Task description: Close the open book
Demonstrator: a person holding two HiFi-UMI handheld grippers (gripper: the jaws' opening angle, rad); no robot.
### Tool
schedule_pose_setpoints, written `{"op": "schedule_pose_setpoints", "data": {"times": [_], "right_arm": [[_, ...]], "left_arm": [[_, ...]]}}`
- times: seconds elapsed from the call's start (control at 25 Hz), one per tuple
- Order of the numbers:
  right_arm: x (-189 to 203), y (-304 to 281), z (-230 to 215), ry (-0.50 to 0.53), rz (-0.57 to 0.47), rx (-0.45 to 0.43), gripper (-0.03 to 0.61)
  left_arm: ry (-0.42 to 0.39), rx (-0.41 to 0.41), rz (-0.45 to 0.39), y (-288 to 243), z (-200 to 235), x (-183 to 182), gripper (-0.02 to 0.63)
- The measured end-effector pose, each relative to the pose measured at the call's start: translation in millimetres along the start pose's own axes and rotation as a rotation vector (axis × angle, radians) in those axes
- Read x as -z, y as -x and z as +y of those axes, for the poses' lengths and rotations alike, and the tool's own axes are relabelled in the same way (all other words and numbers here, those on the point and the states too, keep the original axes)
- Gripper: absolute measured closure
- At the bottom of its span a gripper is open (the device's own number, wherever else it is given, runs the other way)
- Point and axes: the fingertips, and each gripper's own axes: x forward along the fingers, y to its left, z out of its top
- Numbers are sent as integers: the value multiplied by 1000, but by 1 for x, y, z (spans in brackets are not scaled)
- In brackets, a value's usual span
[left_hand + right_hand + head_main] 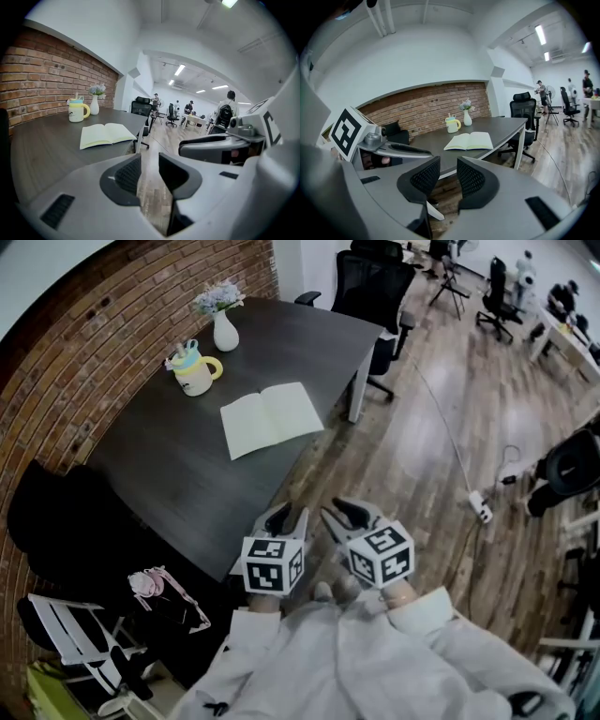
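A: What stands at the left of the counter [159, 465]?
B: A yellow mug [194, 371] with a blue lid. At its 1 o'clock there is a white vase [225, 331] with flowers. Both are near the brick wall [112, 324].
A: And the book [272, 419]?
B: It lies open, pages up, at 4 o'clock from the mug, near the counter's edge. Nothing touches it.
A: Where is the left hand-held gripper [287, 517]?
B: At 6 o'clock from the book, by the counter's near edge, well apart from the book. Its jaws stand with a narrow gap, and between them I see only floor.
A: And the right hand-held gripper [343, 515]?
B: Just beside the left one, at its 3 o'clock, over the wooden floor [422, 446]. Its gap is also narrow and it holds nothing.
A: Anything more to the right?
B: A black office chair [375, 287] at the counter's far end.
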Motion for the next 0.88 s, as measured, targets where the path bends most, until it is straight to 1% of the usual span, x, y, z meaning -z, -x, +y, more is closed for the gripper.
{"op": "schedule_pose_setpoints", "data": {"times": [0.24,0.36,0.56,0.68,0.88], "right_arm": [[18,-13,-10,-21,55,21,489],[24,-20,-16,-24,81,23,489],[18,-38,-27,-26,88,28,489],[9,-51,-33,-11,84,13,489],[-14,-76,-56,11,66,10,489]], "left_arm": [[42,8,49,-9,8,23,515],[58,2,63,-13,15,29,515],[76,-22,59,-22,35,21,515],[79,-35,59,-29,45,14,515],[82,-53,37,-51,65,-11,515]]}}
